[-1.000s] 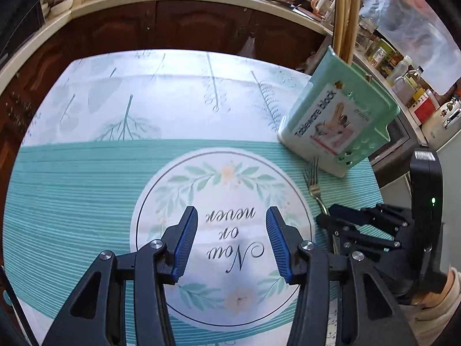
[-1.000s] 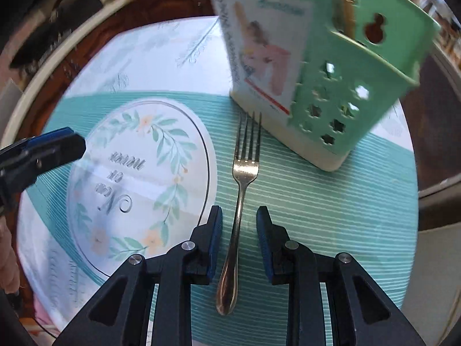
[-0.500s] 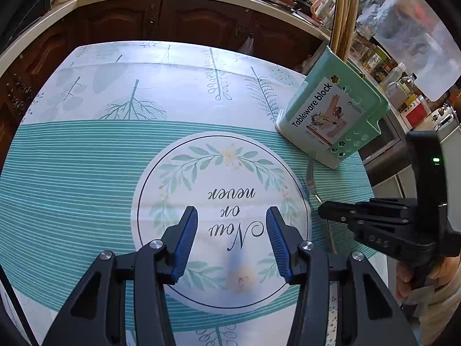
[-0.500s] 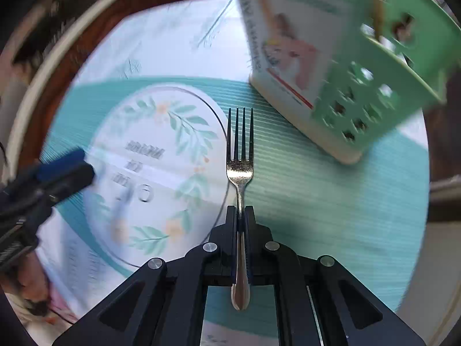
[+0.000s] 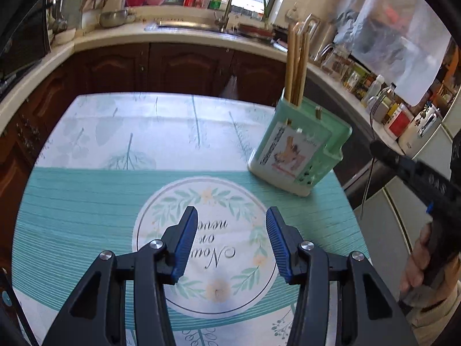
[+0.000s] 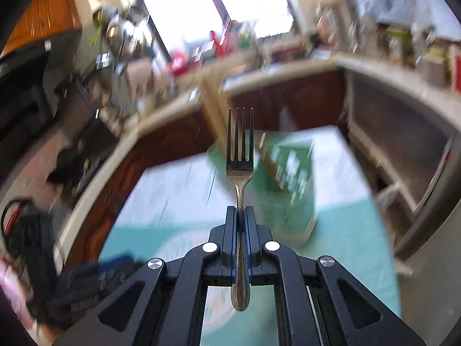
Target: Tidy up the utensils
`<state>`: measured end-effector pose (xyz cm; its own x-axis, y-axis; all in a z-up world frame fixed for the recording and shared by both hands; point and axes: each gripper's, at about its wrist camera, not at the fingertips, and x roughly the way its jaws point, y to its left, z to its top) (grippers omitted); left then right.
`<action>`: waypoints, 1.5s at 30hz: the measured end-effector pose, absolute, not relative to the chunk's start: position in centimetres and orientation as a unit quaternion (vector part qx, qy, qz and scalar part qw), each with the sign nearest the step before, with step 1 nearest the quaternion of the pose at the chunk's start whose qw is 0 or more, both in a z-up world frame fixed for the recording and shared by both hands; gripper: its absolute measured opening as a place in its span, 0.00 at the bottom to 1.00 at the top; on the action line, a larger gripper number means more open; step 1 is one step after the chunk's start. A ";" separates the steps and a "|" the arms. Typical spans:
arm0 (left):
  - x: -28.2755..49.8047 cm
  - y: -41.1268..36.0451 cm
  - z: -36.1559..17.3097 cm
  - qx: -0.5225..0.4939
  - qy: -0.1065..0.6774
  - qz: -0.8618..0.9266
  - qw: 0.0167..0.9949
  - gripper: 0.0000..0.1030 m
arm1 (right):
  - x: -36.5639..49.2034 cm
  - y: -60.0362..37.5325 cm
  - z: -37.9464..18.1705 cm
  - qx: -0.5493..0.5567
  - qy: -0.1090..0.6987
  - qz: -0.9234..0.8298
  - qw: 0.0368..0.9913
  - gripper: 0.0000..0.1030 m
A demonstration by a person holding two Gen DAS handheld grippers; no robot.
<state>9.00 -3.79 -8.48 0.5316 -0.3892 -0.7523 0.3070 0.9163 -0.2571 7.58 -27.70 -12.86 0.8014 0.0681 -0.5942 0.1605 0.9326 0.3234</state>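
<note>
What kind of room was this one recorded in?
A home kitchen, most likely. A sink with a tap sits under a window in a countertop over dark wood cabinets, jars and bottles line the side counter, and a cloth-covered table holds a green utensil holder.

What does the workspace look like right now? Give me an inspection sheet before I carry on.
Surface: table under a teal and white floral cloth.
Job's things: fork clamped by its handle, tines forward, off the table; green utensil holder on the cloth's far right, wooden sticks upright in it.
Clutter: nothing seen on the cloth.
Grippers: right hand-held gripper shut on the fork; left hand-held gripper open, empty, above the cloth.
Cables: a thin dark cable hangs beyond the table's right edge.
Surroundings: kitchen counter with sink, bottles and jars; dark wood cabinets; window behind. The right wrist view is blurred.
</note>
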 end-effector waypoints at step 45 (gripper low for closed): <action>2.1 1.8 -7.9 -0.031 0.380 -0.108 0.918 0.99 | 5.7 -23.1 -21.3 0.152 0.286 -0.082 0.942 0.68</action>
<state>2.13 1.83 -7.86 0.6884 -0.2214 -0.6907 0.1746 0.9748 -0.1385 5.68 -23.12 -21.34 0.8227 -0.0683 -0.5643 0.2421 0.9403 0.2392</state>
